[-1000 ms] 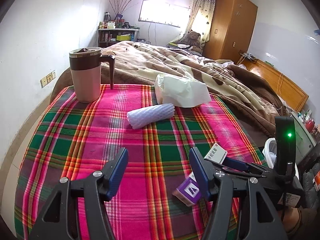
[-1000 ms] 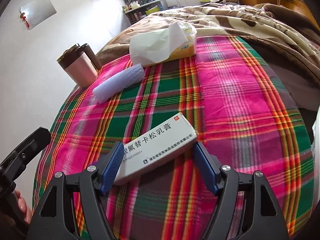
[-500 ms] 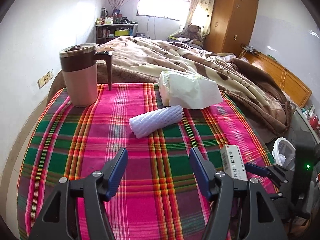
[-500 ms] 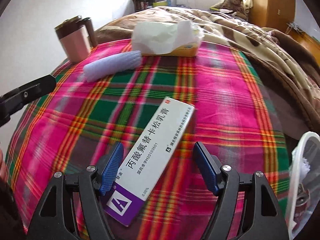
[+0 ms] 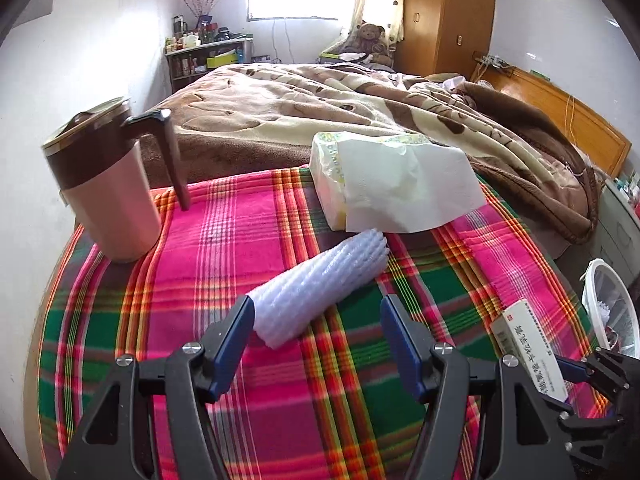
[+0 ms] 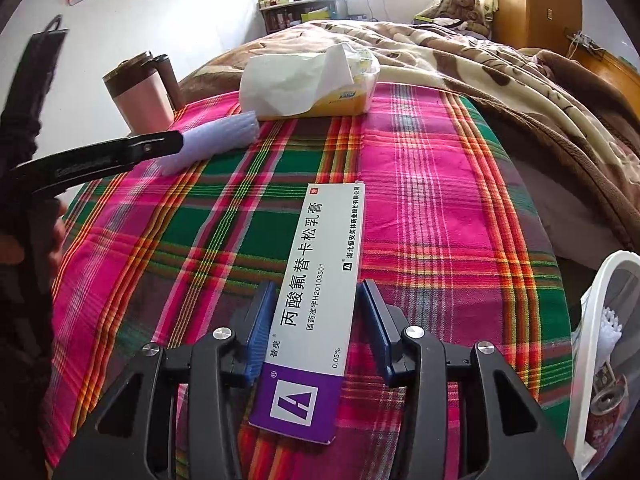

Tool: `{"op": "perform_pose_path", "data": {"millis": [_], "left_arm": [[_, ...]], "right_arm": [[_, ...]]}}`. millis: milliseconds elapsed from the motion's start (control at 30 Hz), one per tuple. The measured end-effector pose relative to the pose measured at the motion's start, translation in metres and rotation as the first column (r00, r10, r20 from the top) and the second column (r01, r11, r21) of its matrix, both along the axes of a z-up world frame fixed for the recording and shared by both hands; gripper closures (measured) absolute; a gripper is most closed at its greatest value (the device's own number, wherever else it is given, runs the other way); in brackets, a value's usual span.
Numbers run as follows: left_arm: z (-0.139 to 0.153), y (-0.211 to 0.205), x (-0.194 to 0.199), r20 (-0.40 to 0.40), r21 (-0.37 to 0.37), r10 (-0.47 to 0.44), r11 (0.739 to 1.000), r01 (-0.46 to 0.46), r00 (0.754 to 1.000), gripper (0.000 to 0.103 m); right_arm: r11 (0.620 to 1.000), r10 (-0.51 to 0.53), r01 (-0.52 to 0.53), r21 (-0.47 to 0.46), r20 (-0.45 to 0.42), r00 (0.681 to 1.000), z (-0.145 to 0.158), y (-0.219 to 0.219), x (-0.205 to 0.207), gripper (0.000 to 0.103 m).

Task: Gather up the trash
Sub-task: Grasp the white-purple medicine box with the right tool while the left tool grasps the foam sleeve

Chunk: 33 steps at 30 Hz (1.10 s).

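White-purple medicine box (image 6: 316, 288) lengthwise between right gripper (image 6: 316, 332) jaws.

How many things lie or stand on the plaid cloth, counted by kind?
Pink and brown lidded mug: 1
Yellow tissue pack with white tissue pulled out: 1
White foam net sleeve: 1
White and purple cardboard medicine box: 1
Total: 4

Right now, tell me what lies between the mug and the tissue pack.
Bare plaid cloth only, between mug and tissue pack; left wrist view shows it.
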<state>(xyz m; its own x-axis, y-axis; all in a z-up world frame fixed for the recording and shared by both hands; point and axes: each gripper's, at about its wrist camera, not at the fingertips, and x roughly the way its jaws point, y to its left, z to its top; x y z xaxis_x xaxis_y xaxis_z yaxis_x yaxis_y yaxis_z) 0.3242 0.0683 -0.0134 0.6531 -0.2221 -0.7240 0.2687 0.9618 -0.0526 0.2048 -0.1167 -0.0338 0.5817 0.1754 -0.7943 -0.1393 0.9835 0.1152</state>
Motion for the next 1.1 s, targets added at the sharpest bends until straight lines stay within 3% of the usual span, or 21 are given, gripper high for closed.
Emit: {"op": "perform_pose_path", "data": {"millis": [167, 600, 733, 900, 1000, 1100], "left_arm": [[-0.004, -0.001, 0.015, -0.006, -0.019, -0.026, 0.999, 0.026, 1.0, 0.036], [-0.017, -0.012, 0.038, -0.011, 0.075, -0.042, 0.996, 0.042, 0.999, 0.035], [-0.021, -0.012, 0.041, -0.018, 0.075, -0.025, 0.997, 0.026, 1.0, 0.036], [-0.024, -0.02, 0.042, -0.013, 0.134, -0.018, 0.991, 0.02, 1.0, 0.044], [-0.026, -0.024, 0.04, -0.008, 0.178, -0.004, 0.984, 0.006, 1.0, 0.056], [-0.022, -0.024, 0.038, -0.004, 0.17, 0.011, 0.985, -0.01, 1.0, 0.068]], "right_arm": [[1.0, 0.009, -0.01, 0.009, 0.011, 1.0, -0.001, -0.002, 0.001, 0.058], [1.0, 0.021, -0.021, 0.016, 0.014, 1.0, -0.003, -0.004, 0.0, 0.058], [1.0, 0.02, -0.021, 0.015, 0.017, 1.0, -0.003, -0.003, 0.0, 0.058], [1.0, 0.019, -0.019, 0.023, 0.019, 1.0, -0.003, -0.005, 0.0, 0.058], [1.0, 0.018, -0.019, 0.023, 0.019, 1.0, -0.003, -0.005, -0.001, 0.058], [0.999, 0.014, -0.015, 0.032, 0.019, 1.0, -0.003, -0.007, -0.001, 0.058]]}}
